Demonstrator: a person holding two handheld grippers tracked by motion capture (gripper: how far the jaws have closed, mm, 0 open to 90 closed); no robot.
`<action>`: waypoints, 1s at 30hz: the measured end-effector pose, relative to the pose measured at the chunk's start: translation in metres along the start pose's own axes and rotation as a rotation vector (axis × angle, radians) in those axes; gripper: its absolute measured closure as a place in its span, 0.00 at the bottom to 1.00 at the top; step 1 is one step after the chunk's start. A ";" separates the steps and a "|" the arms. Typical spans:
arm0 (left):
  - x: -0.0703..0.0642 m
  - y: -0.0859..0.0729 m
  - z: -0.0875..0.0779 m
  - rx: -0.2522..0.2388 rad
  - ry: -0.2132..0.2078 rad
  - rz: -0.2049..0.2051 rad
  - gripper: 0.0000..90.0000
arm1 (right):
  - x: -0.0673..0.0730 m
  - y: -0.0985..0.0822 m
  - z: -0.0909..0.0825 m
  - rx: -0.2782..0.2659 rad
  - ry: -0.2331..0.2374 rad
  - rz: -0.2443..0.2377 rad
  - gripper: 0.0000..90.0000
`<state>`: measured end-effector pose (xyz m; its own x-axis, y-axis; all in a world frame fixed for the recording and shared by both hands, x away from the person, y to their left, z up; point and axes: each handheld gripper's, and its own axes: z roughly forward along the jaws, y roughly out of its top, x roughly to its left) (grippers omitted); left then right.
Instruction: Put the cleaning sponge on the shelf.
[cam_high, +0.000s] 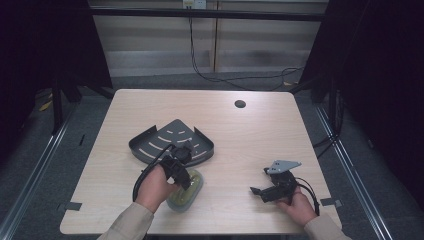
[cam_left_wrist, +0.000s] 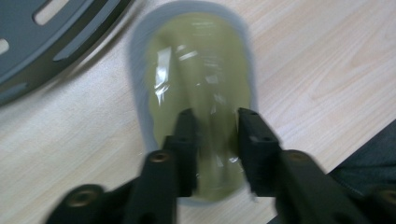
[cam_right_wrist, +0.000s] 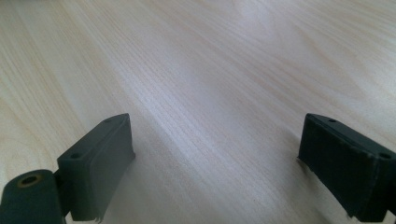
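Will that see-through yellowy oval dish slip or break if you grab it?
Maybe slippery: the translucent yellow-green oval dish looks glossy, with bright reflections. It looks like thin plastic, so probably light and likelier to flex than shatter. The left gripper has its jaws over it; whether they're pinching is unclear.

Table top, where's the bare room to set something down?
Free: the far strip around the cable hole, and the middle between the grey corner rack and the right gripper. Crowded: near left, where the left gripper meets the oval dish.
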<state>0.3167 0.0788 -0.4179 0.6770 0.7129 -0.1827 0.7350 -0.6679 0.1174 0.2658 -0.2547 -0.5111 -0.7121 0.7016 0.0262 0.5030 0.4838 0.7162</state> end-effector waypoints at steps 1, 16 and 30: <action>0.000 0.000 -0.001 0.005 0.013 0.008 0.80 | 0.000 0.000 0.000 0.000 0.000 0.000 0.10; 0.015 -0.009 -0.043 -0.032 0.012 0.012 0.80 | 0.000 0.000 0.000 -0.001 0.000 0.002 0.10; 0.029 -0.008 -0.080 -0.020 0.036 0.009 0.80 | 0.000 0.000 0.000 -0.003 -0.001 -0.001 0.10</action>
<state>0.3332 0.1217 -0.3458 0.6845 0.7142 -0.1460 0.7290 -0.6703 0.1390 0.2661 -0.2546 -0.5112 -0.7119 0.7018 0.0248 0.5007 0.4826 0.7186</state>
